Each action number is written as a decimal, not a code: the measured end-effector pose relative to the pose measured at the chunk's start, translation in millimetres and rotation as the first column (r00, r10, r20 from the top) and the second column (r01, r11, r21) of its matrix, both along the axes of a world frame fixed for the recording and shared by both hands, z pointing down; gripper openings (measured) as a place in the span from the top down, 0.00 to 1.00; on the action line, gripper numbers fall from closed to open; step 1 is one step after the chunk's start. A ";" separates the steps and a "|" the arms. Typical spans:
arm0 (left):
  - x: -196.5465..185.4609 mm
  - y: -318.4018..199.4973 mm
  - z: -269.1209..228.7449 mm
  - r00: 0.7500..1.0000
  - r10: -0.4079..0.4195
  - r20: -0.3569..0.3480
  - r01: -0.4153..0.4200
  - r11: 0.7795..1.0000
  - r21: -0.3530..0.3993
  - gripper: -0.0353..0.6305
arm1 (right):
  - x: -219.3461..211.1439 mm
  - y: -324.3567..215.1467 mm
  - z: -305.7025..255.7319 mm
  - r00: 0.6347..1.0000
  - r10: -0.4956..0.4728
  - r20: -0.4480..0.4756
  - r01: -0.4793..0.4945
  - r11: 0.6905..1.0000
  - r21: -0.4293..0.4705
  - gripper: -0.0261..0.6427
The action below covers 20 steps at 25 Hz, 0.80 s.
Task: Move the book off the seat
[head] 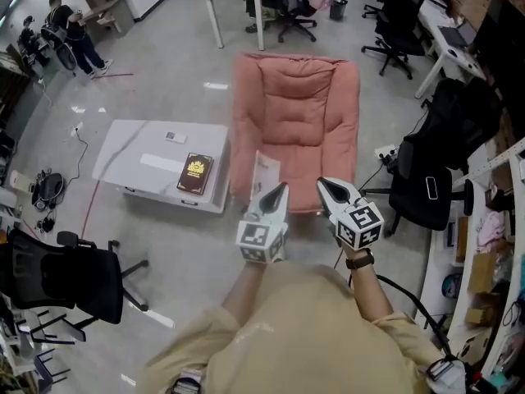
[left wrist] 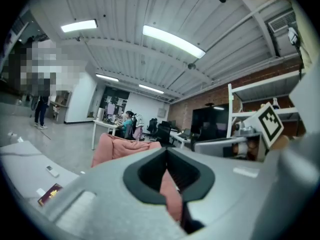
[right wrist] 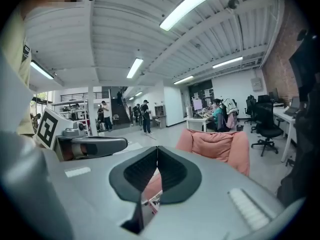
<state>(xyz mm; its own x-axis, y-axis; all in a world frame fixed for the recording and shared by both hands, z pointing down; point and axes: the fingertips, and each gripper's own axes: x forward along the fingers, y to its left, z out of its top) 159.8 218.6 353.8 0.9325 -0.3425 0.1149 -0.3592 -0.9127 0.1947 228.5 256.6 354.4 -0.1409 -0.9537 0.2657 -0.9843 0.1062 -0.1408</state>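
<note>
- Honestly, the biggest worry was that the left tongs (head: 282,187) and right tongs (head: 322,182) were both pressed together with nothing in them, hanging just in front of the seat (head: 295,113). Going in like that would only shove the book (head: 264,173) around, so they'd need spreading first.
- The book was at the seat's front left corner, right by the left armrest (head: 239,130). Its lower end was hidden behind the left tongs in the head view.
- It looked thin and floppy on a squishy cushion. My guess is a jaw poking down would sink it in or nudge it into the crack by the armrest. Pinching only the cover could let the pages flop open.
- A maroon book (head: 195,173) also sat on the desk (head: 131,150) to the left, well apart from the seat. Easy to mix up, but not the one to grab.
- The long axis ran front to back along the seat, with the far end tilted a bit to the right in the head view. I couldn't tell which end was the top, or whether it lay flat or leaned on the armrest.
</note>
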 end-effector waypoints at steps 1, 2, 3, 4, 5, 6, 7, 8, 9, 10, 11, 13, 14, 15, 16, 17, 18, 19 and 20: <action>-5.2 -15.5 6.5 1.000 -0.015 0.007 0.015 1.000 -0.014 0.94 | -1.9 -16.4 4.2 1.000 -0.016 0.003 0.016 1.000 -0.010 0.95; -12.1 -30.5 13.5 0.999 -0.032 0.015 0.032 0.999 -0.032 0.94 | -5.4 -32.3 8.8 0.999 -0.035 0.006 0.035 0.999 -0.021 0.95; -20.2 -45.0 20.9 0.998 -0.051 0.023 0.052 0.997 -0.052 0.94 | -9.9 -47.2 13.8 0.998 -0.054 0.010 0.055 0.998 -0.034 0.95; -28.7 -59.1 28.8 0.997 -0.071 0.030 0.073 0.995 -0.073 0.94 | -15.0 -61.2 19.2 0.997 -0.073 0.015 0.074 0.996 -0.048 0.95; -36.9 -72.4 37.4 0.995 -0.092 0.038 0.096 0.991 -0.097 0.94 | -20.1 -74.1 25.2 0.996 -0.091 0.021 0.092 0.994 -0.062 0.95; -44.5 -84.2 47.0 0.993 -0.113 0.046 0.118 0.985 -0.123 0.94 | -25.5 -85.4 32.3 0.994 -0.109 0.028 0.111 0.991 -0.078 0.95; -51.2 -94.2 58.4 0.990 -0.131 0.057 0.138 0.979 -0.147 0.94 | -31.1 -94.7 40.5 0.991 -0.130 0.034 0.132 0.987 -0.093 0.95; -56.9 -102.0 71.4 0.987 -0.147 0.072 0.157 0.973 -0.167 0.94 | -36.1 -101.9 49.7 0.988 -0.153 0.037 0.156 0.982 -0.109 0.94; -61.2 -108.1 85.0 0.983 -0.159 0.090 0.173 0.968 -0.183 0.94 | -39.6 -107.6 59.8 0.984 -0.177 0.039 0.180 0.976 -0.126 0.94; -64.3 -113.5 98.0 0.980 -0.169 0.108 0.188 0.963 -0.196 0.94 | -40.8 -112.9 70.3 0.979 -0.198 0.041 0.202 0.969 -0.145 0.94; -66.4 -118.7 110.3 0.976 -0.178 0.127 0.202 0.957 -0.207 0.94 | -39.7 -118.4 81.1 0.976 -0.214 0.045 0.219 0.961 -0.167 0.94; -68.5 -128.7 133.7 0.967 -0.195 0.166 0.231 0.945 -0.232 0.94 | -31.9 -130.5 103.2 0.970 -0.235 0.064 0.243 0.946 -0.216 0.93; -69.4 -132.9 145.7 0.961 -0.205 0.185 0.247 0.936 -0.251 0.94 | -27.0 -136.7 114.5 0.967 -0.243 0.076 0.254 0.937 -0.241 0.93; -71.0 -137.0 158.4 0.955 -0.216 0.202 0.267 0.923 -0.278 0.94 | -22.5 -143.1 126.2 0.963 -0.254 0.086 0.268 0.926 -0.265 0.92; -73.2 -141.6 171.4 0.948 -0.232 0.216 0.292 0.906 -0.308 0.92 | -18.8 -150.3 138.5 0.958 -0.272 0.093 0.288 0.913 -0.290 0.91; -76.0 -147.7 184.1 0.940 -0.255 0.228 0.322 0.885 -0.335 0.90 | -15.5 -158.8 151.2 0.950 -0.297 0.094 0.312 0.897 -0.314 0.89; -78.7 -154.5 196.8 0.929 -0.282 0.238 0.354 0.864 -0.359 0.88 | -12.5 -168.5 164.4 0.940 -0.328 0.093 0.340 0.877 -0.339 0.87; -81.0 -160.5 209.6 0.919 -0.306 0.248 0.383 0.842 -0.380 0.87 | -9.7 -178.1 178.1 0.927 -0.363 0.092 0.370 0.855 -0.364 0.85; -82.8 -164.6 223.0 0.910 -0.322 0.262 0.406 0.821 -0.401 0.85 | -7.2 -187.0 192.1 0.913 -0.397 0.096 0.402 0.829 -0.389 0.84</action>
<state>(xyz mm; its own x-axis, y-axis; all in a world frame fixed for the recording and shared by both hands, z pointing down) 77.1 54.0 576.8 0.6993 -0.5276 0.4824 -0.7143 -0.5421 0.4426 221.3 69.5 546.5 -0.4921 -0.6302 0.6005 -0.8661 0.4236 -0.2652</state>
